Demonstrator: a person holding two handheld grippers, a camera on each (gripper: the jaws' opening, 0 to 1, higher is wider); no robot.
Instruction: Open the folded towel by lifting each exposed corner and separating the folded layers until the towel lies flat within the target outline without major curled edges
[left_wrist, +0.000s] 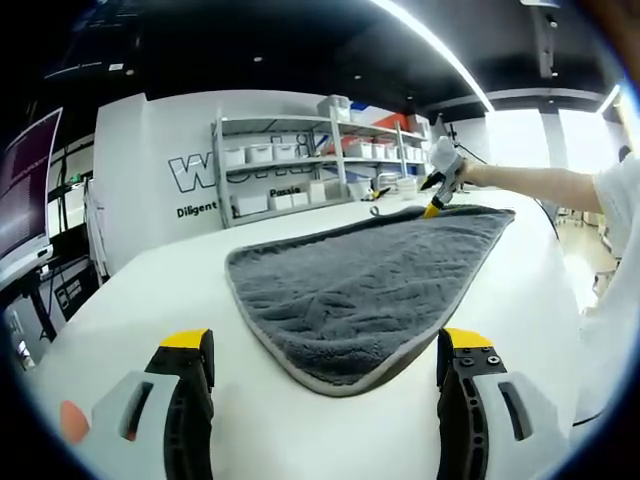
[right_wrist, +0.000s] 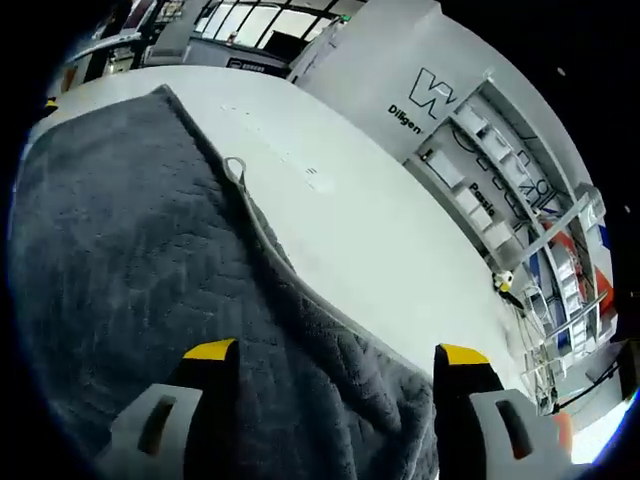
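My left gripper (left_wrist: 325, 375) is hanging wide open and empty at the frame's bottom, just short of the grey towel's (left_wrist: 365, 280) rounded near corner at centre; my right gripper (right_wrist: 335, 385) is gaping over the towel's edge, gripping nothing. I am judging the towel still partly folded, with spreading remaining.

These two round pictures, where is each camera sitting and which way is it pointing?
Left gripper view: rides the left hand-held gripper, low over the white table, looking across the grey towel toward shelves; the person's arm reaches in with the right hand-held gripper.
Right gripper view: rides the right hand-held gripper, looking down along the towel's edge and its hanging loop.
Shared: the same towel, table and shelves.
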